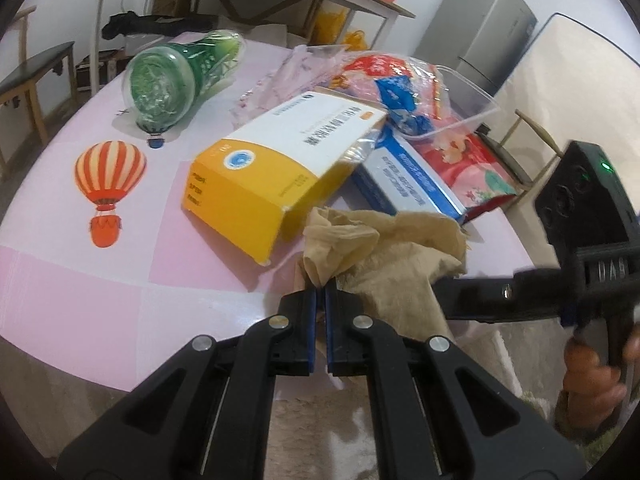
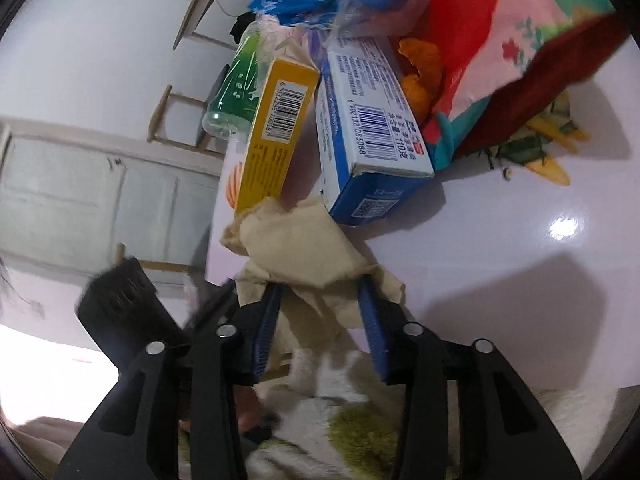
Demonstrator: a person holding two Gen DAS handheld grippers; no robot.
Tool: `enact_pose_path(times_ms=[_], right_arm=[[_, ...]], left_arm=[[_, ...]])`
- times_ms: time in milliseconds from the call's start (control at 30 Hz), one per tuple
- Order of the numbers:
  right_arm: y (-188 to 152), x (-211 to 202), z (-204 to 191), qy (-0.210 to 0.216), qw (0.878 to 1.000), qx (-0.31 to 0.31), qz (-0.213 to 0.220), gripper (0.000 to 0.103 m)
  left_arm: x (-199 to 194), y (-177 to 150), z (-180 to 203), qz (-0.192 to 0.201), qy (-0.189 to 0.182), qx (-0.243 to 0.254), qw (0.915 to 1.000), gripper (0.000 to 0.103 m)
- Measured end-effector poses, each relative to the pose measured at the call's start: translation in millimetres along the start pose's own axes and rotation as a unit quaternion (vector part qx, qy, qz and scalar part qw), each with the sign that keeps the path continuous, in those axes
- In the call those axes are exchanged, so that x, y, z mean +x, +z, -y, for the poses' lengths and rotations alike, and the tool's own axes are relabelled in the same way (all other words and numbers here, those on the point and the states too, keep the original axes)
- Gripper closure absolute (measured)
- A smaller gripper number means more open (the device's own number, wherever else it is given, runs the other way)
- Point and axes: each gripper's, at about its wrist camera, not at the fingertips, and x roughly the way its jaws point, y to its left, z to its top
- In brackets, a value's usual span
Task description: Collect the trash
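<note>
The left claw (image 1: 320, 294) is clenched on the near edge of a crumpled tan paper bag (image 1: 384, 252), its blue pads pinching a fold of it at the rim of the pink desk (image 1: 80, 280). The right claw (image 2: 320, 300) stands released, jaws spread apart, with the same paper bag (image 2: 296, 248) lying between them; whether either pad touches the paper cannot be told. In the left view the right claw's black body reaches in from the right edge, carried by a hand (image 1: 592, 372). Just beyond the bag, touching its far edge, lies a yellow and white carton (image 1: 280, 164) on its side, and just beside that a blue and white box (image 1: 412, 178). Farther back sit a clear plastic tray (image 1: 460, 100) holding blue wrappers, and a red and pink printed packet (image 1: 472, 164). A green plastic bottle (image 1: 176, 80) lies on its side, well apart to the left, above a printed hot-air balloon (image 1: 108, 188).
</note>
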Motion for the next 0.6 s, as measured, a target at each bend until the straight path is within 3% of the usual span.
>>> enact_pose_path(times_ms=[133,300,600], right_arm=[[5.3,-3.1,7.0,0.033,0.999,0.032,-0.003,0.046],[7.5,-11.8,17.4,0.075,0.995,0.070,0.002,0.038],[-1.4,10.9,1.7,0.057,0.996,0.072,-0.009,0.037]], left_arm=[[2.9,-0.4,5.9,-0.004,-0.004,0.025,0.9997,0.101],[5.4,-1.3,14.3,-0.006,-0.006,0.051,0.9987,0.101],[4.1,-5.3,30.1,-0.004,-0.015,0.093,0.9956,0.101]])
